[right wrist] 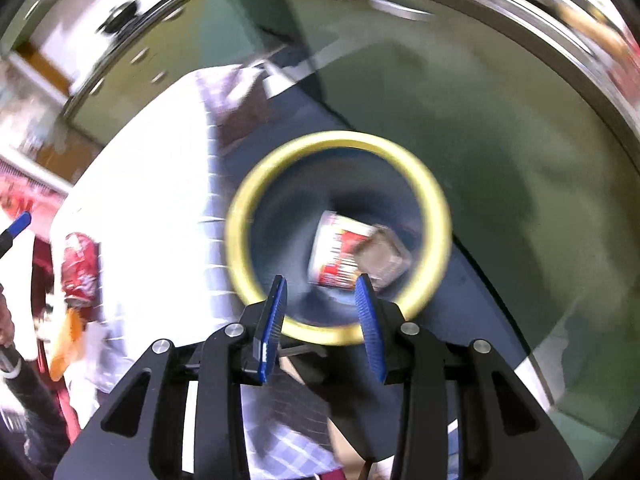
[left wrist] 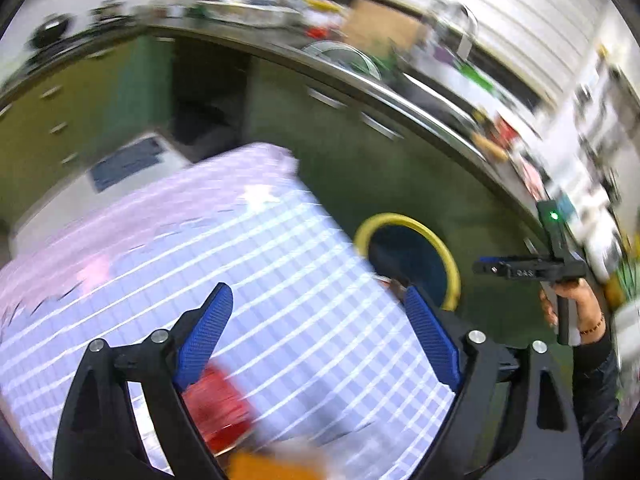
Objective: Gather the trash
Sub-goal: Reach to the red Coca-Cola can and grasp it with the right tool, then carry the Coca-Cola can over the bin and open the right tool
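A yellow-rimmed dark bin stands on the floor beside the table; it also shows in the left wrist view. Inside lie a red-and-white cup and a clear plastic box. My right gripper is open and empty above the bin's mouth. My left gripper is open over the checked tablecloth, with a blurred red can just below its left finger. The can lies on the table in the right wrist view. An orange piece lies beside it.
Green cabinets under a steel counter edge run behind the bin. The counter holds a sink, tap and much clutter. A white appliance stands past the table. My right gripper shows in the left wrist view. Both views are motion-blurred.
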`<state>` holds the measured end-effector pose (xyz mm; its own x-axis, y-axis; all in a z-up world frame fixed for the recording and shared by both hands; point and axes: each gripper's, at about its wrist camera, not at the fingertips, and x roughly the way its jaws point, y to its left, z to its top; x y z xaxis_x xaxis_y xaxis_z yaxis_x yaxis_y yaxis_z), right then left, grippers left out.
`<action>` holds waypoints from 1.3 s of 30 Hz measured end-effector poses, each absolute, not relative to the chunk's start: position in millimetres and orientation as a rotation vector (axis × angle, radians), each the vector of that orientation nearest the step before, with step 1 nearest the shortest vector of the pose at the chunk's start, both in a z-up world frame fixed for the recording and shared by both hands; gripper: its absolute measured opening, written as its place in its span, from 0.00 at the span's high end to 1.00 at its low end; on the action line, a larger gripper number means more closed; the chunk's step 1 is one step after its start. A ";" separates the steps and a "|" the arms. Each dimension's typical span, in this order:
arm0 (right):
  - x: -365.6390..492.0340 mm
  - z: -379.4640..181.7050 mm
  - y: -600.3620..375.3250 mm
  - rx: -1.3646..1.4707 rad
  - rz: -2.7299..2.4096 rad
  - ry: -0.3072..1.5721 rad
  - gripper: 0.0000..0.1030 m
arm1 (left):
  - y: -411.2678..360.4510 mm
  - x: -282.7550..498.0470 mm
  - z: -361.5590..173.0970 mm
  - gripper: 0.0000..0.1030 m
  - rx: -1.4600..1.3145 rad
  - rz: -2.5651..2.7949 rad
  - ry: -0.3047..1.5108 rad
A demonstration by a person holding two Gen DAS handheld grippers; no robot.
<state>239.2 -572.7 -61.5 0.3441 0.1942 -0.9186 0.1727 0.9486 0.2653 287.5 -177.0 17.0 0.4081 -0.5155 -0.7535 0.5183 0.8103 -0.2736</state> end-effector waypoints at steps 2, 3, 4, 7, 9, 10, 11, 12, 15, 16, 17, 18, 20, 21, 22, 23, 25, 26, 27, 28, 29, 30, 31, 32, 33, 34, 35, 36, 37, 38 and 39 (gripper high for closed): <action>257.2 -53.8 -534.4 0.312 0.079 1.233 0.62 | -132.5 282.5 14.7 0.18 -0.052 -0.559 0.907; 265.9 -49.9 -513.9 0.300 0.115 1.238 0.61 | -118.4 280.4 13.4 0.17 -0.072 -0.532 0.896; 272.0 -47.7 -500.5 0.297 0.140 1.242 0.60 | -95.2 278.1 11.9 0.17 -0.103 -0.489 0.879; 297.0 -38.3 -427.6 0.274 0.282 1.274 0.52 | -47.6 269.9 6.4 0.15 -0.172 -0.402 0.830; 309.6 -33.5 -380.7 0.261 0.373 1.297 0.44 | -21.0 264.3 2.7 0.14 -0.193 -0.330 0.788; 313.3 -32.4 -358.9 0.262 0.413 1.309 0.38 | -12.5 262.6 0.3 0.14 -0.197 -0.305 0.774; 318.5 -32.3 -338.5 0.270 0.454 1.326 0.35 | -6.0 263.0 -2.6 0.13 -0.201 -0.284 0.765; 323.5 -33.6 -317.9 0.278 0.493 1.348 0.31 | 1.8 263.7 -6.3 0.13 -0.217 -0.277 0.764; 333.3 -45.2 -271.3 0.254 0.557 1.424 0.23 | 19.1 264.2 -15.2 0.13 -0.264 -0.295 0.785; 336.0 -49.5 -260.7 0.242 0.561 1.443 0.19 | 22.0 263.9 -17.1 0.13 -0.271 -0.296 0.790; 340.5 -54.5 -253.5 0.231 0.563 1.463 0.19 | 21.9 263.1 -18.6 0.13 -0.269 -0.296 0.789; 345.4 -60.8 -245.9 0.235 0.557 1.477 0.19 | 23.4 262.7 -18.9 0.13 -0.266 -0.295 0.787; 351.0 -68.0 -240.1 0.251 0.558 1.495 0.19 | 22.5 261.5 -18.9 0.13 -0.262 -0.296 0.782; 353.9 -69.8 -238.9 0.252 0.552 1.496 0.19 | 22.0 261.2 -18.0 0.13 -0.261 -0.300 0.781; 358.5 -73.6 -235.9 0.255 0.546 1.501 0.17 | 20.8 260.5 -18.1 0.13 -0.261 -0.304 0.782; 362.3 -78.0 -233.3 0.255 0.539 1.515 0.17 | 18.6 260.0 -19.8 0.13 -0.259 -0.306 0.783; 368.7 -84.6 -231.2 0.242 0.519 1.525 0.17 | 18.7 256.8 -22.4 0.13 -0.256 -0.309 0.785; 369.7 -87.0 -229.9 0.237 0.517 1.532 0.17 | 18.2 256.6 -22.9 0.13 -0.256 -0.312 0.787; 371.6 -90.2 -227.1 0.230 0.512 1.538 0.17 | 18.2 256.4 -23.4 0.13 -0.256 -0.313 0.788; 373.4 -95.0 -223.7 0.222 0.507 1.539 0.17 | 17.8 256.3 -23.8 0.13 -0.255 -0.313 0.790; 374.6 -97.6 -220.7 0.214 0.505 1.542 0.17 | 18.3 256.6 -24.4 0.13 -0.256 -0.312 0.791; 375.4 -100.0 -217.7 0.208 0.506 1.546 0.17 | 18.8 257.2 -25.5 0.13 -0.257 -0.312 0.792; 375.0 -102.5 -215.3 0.204 0.505 1.546 0.17 | 19.2 257.2 -25.4 0.13 -0.258 -0.312 0.793; 375.2 -103.6 -212.9 0.196 0.504 1.545 0.17 | 19.9 257.7 -25.2 0.13 -0.259 -0.311 0.794; 375.4 -104.0 -208.3 0.186 0.506 1.546 0.17 | 21.1 257.4 -24.9 0.13 -0.260 -0.310 0.794; 375.8 -106.1 -202.0 0.180 0.503 1.547 0.17 | 22.5 257.1 -24.5 0.13 -0.262 -0.309 0.793; 375.7 -108.4 -198.9 0.175 0.500 1.549 0.17 | 24.6 256.6 -23.6 0.13 -0.266 -0.306 0.790; 375.2 -110.2 -196.9 0.166 0.500 1.551 0.18 | 26.9 256.3 -23.1 0.13 -0.271 -0.301 0.786; 374.6 -110.9 -195.2 0.160 0.498 1.551 0.21 | 29.9 256.1 -22.3 0.13 -0.275 -0.292 0.782; 374.0 -111.8 -193.9 0.158 0.496 1.550 0.24 | 32.4 255.9 -21.8 0.13 -0.277 -0.283 0.778; 373.7 -112.5 -193.8 0.160 0.494 1.549 0.33 | 33.9 255.7 -22.0 0.13 -0.279 -0.277 0.777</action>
